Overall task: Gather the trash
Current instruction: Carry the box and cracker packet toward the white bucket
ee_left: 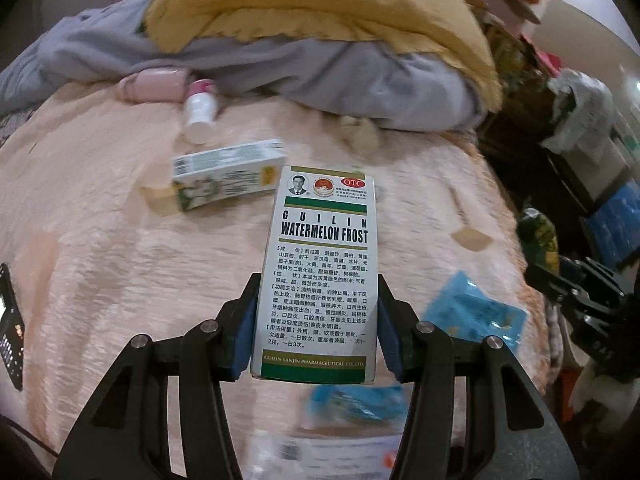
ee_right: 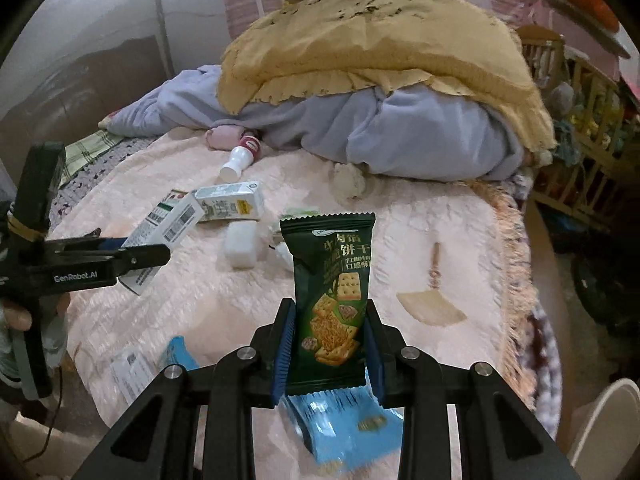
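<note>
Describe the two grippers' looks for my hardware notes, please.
Both the left gripper and the right gripper are black, angular two-finger frames with silver pivot bolts and ribbed blue pads. The left one's side carries white "GenRobot.AI" lettering.

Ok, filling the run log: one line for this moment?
left gripper: shut on medicine box | right gripper: shut on cracker packet | bed: litter remains

Two grippers [ee_left: 318, 328] [ee_right: 326, 344]. Three cartons: one medicine box [ee_left: 320, 264], one green-white box [ee_right: 230, 202], one barcode box [ee_right: 168, 228]. One green snack packet [ee_right: 332, 300]. Two blue wrappers [ee_right: 344, 424] [ee_right: 176, 354]. One white bottle [ee_right: 240, 156]. One white block [ee_right: 240, 246]. One brush [ee_right: 432, 296]. Two blankets: yellow [ee_right: 380, 40], grey [ee_right: 400, 136].
</note>
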